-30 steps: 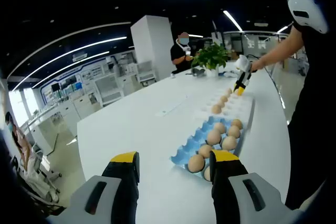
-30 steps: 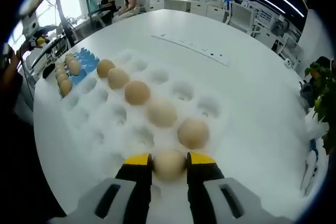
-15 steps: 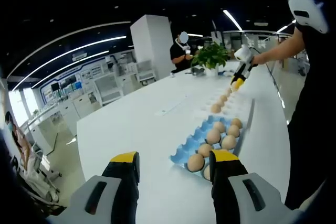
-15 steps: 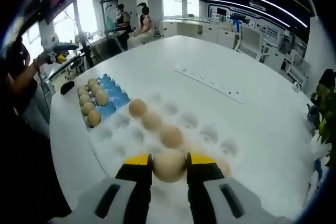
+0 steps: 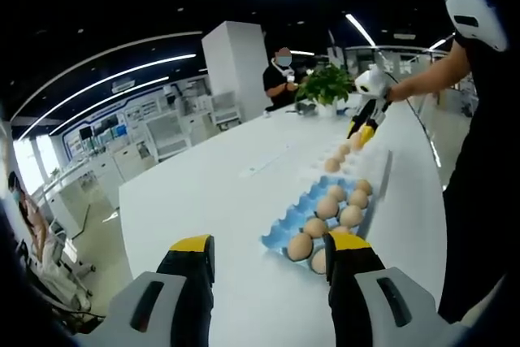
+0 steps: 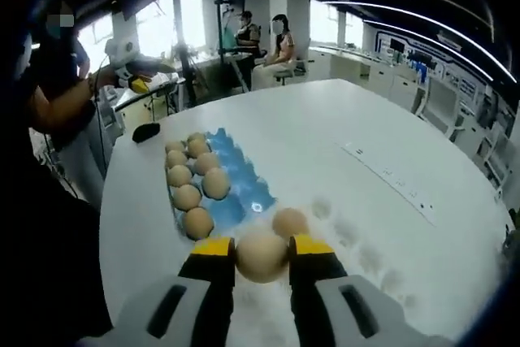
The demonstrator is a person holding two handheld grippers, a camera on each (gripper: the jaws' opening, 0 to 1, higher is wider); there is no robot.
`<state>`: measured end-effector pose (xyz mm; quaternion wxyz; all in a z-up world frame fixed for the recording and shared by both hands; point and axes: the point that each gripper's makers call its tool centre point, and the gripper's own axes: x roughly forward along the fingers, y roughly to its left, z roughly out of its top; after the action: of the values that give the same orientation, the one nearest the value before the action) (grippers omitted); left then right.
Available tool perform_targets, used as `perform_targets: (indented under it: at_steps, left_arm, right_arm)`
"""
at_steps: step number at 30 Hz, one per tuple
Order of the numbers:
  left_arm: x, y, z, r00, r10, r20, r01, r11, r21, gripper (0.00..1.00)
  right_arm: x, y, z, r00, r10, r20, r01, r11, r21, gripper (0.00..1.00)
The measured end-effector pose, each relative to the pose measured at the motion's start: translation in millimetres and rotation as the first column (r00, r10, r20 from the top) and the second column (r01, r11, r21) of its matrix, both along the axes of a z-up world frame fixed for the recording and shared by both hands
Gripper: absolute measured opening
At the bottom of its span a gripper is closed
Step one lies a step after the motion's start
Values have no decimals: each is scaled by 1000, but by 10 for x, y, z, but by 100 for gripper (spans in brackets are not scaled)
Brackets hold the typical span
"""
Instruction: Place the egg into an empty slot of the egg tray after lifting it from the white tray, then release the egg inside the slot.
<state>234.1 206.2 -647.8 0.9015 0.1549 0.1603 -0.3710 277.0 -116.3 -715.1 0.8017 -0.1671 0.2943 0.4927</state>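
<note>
My right gripper (image 6: 262, 254) is shut on a tan egg (image 6: 262, 258), held in the air above the near end of the white tray (image 6: 357, 241). One more egg (image 6: 288, 222) lies in that tray just ahead of the jaws. Beyond it to the left is the blue egg tray (image 6: 244, 186), with several eggs along its left side and bare cups on its right. In the left gripper view, my left gripper (image 5: 270, 251) stands open with nothing in it, near the blue egg tray (image 5: 284, 235). The right gripper (image 5: 363, 130) hangs above the white tray (image 5: 372, 166).
A white power strip (image 6: 392, 186) lies on the round white table (image 5: 203, 201). A potted plant (image 5: 327, 87) stands at the table's far end, with a person (image 5: 280, 77) behind it. Two people sit past the table (image 6: 268, 38). The person's own body (image 5: 487, 160) is at the right.
My right gripper has lifted the egg off the white tray and carried it toward the blue egg tray. The left gripper has stayed open in place.
</note>
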Motion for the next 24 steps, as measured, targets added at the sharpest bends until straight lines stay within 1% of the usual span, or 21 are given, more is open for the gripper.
perform_targets:
  at_steps: [1, 3, 5, 8, 13, 20, 22, 24]
  left_arm:
    - [-2, -1, 0, 1000, 0, 0, 0, 1000, -1, 55]
    - [-8, 2, -1, 1000, -1, -1, 1, 1000, 1, 55]
    - [-14, 5, 2, 1000, 0, -2, 0, 1000, 1, 55]
    - [-18, 22, 6, 1000, 5, -2, -5, 1000, 2, 55]
    - [-17, 29, 11, 1000, 5, 3, -5, 1000, 1, 55]
    - [-7, 19, 15, 1000, 5, 5, -5, 1000, -3, 55]
    - [-8, 17, 14, 1000, 3, 4, -3, 1000, -3, 55]
    - [-11, 12, 15, 1000, 2, 4, -2, 1000, -3, 54]
  right_arm:
    - [-12, 26, -20, 1000, 17, -9, -17, 1000, -1, 26]
    - [-18, 106, -71, 999, 49, 2, -49, 999, -21, 26]
    - [-17, 169, -107, 998, 58, -12, -58, 998, -19, 26]
    - [-26, 261, -128, 997, 81, -12, -81, 997, -14, 26]
    - [-64, 417, -162, 991, 137, 2, -136, 990, -28, 26]
    - [-81, 628, -225, 982, 189, -2, -189, 981, -36, 26]
    - [-66, 673, -252, 980, 199, 5, -199, 979, -40, 26]
    - [-73, 696, -290, 978, 209, -3, -209, 977, -49, 26]
